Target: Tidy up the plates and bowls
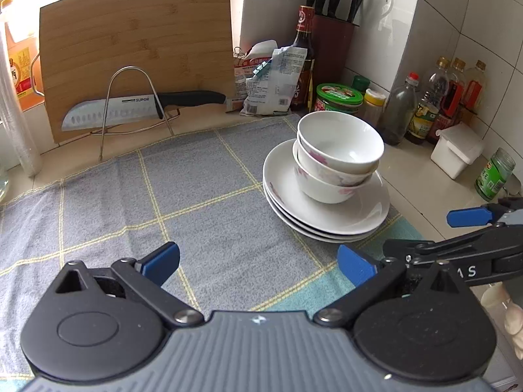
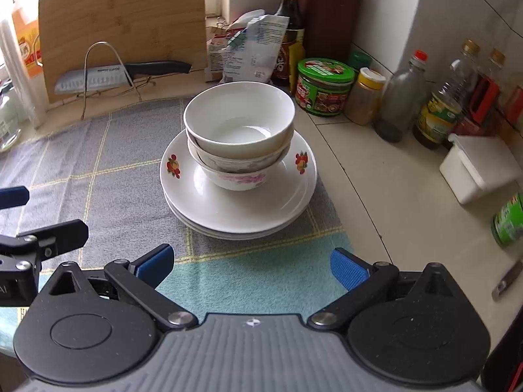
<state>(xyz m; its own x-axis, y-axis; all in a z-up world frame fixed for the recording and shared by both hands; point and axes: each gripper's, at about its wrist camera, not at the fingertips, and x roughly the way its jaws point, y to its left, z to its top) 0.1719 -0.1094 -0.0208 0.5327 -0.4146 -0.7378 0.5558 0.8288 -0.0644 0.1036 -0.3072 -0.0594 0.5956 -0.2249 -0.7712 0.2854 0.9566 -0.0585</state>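
Three nested white bowls [image 2: 240,130] with pink flowers stand on a stack of three white plates [image 2: 238,209] on the grey checked cloth [image 2: 98,163]. The stack also shows in the left wrist view, bowls [image 1: 340,150] on plates [image 1: 327,219]. My right gripper [image 2: 251,266] is open and empty, just in front of the stack. My left gripper [image 1: 258,264] is open and empty, to the left of the stack and short of it. The right gripper's blue pad shows at the right edge of the left wrist view [image 1: 469,216].
A bamboo cutting board [image 1: 137,52] and a knife [image 1: 140,107] on a wire rack stand at the back. Sauce bottles [image 2: 438,111], jars [image 2: 323,86], a knife block [image 1: 331,45] and a white box [image 2: 480,166] line the right wall.
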